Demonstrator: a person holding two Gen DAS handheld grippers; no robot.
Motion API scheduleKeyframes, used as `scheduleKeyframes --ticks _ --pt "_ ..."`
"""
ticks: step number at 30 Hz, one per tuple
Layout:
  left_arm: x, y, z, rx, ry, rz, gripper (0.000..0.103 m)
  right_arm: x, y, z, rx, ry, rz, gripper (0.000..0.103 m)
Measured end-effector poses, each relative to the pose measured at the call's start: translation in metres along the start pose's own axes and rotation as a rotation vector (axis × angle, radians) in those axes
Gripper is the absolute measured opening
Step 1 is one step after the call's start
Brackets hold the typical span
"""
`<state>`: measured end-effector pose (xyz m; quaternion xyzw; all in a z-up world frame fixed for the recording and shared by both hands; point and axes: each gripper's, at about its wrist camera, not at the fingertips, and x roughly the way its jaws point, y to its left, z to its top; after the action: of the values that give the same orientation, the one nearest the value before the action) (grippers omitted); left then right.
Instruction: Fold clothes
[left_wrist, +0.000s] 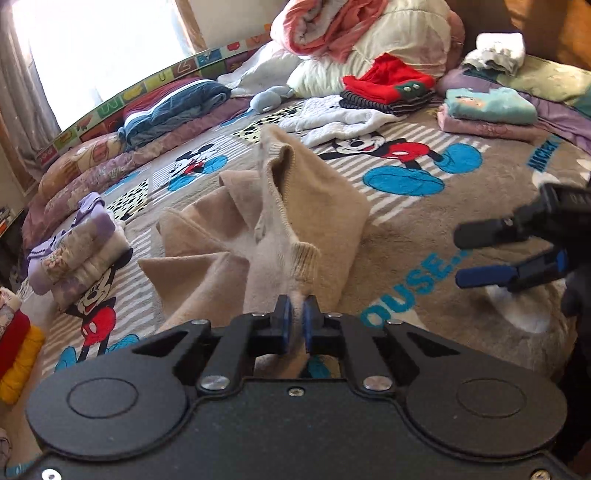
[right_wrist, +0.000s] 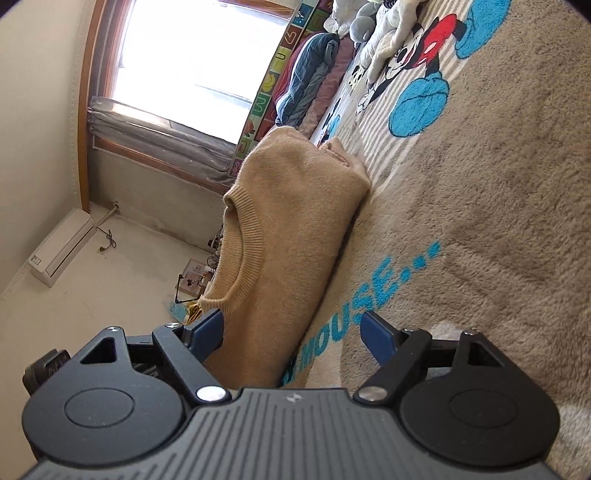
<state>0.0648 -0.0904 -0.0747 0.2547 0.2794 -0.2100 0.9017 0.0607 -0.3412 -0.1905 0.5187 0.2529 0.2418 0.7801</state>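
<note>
A beige knit sweater (left_wrist: 258, 221) lies crumpled on the Mickey Mouse blanket (left_wrist: 461, 206), partly lifted. My left gripper (left_wrist: 296, 325) is shut on the sweater's near edge beside the ribbed neckline. My right gripper (left_wrist: 476, 254) is open at the right, above the blanket, apart from the sweater. In the right wrist view the sweater (right_wrist: 291, 236) hangs with its ribbed collar showing. My right gripper (right_wrist: 295, 332) is open, its left finger beside the cloth and not closed on it.
Folded stacks lie around the bed: a purple and cream pile (left_wrist: 81, 251) at left, a red and striped pile (left_wrist: 388, 88) and a teal and pink pile (left_wrist: 487, 110) at the back. A heap of quilts (left_wrist: 369, 37) and a blue blanket (left_wrist: 177, 107) lie by the window.
</note>
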Motion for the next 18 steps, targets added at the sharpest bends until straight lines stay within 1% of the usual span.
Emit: scheduleKeyframes --ticks 3,4,7,11,15,18 --pt "-0.008 -0.022 -0.016 0.095 0.003 -0.024 0.005 -0.005 -0.003 0.001 0.032 -0.023 0.016 0.081" --pt "-0.009 -0.027 -0.021 0.111 0.005 -0.026 0.005 -0.007 -0.003 0.001 0.032 -0.03 0.016 0.081" --pt "-0.013 -0.035 -0.035 0.125 0.011 -0.055 0.005 -0.01 0.001 0.001 0.016 -0.038 0.021 0.083" --pt "-0.015 -0.05 -0.053 0.171 0.034 -0.076 0.004 -0.014 0.008 0.001 -0.017 -0.046 0.028 0.085" --pt "-0.014 -0.061 -0.069 0.197 0.065 -0.095 0.002 -0.021 0.024 0.003 -0.108 -0.08 0.004 0.085" --pt "-0.015 -0.068 -0.081 0.203 0.087 -0.114 0.0 -0.023 0.038 0.003 -0.2 -0.102 -0.038 0.085"
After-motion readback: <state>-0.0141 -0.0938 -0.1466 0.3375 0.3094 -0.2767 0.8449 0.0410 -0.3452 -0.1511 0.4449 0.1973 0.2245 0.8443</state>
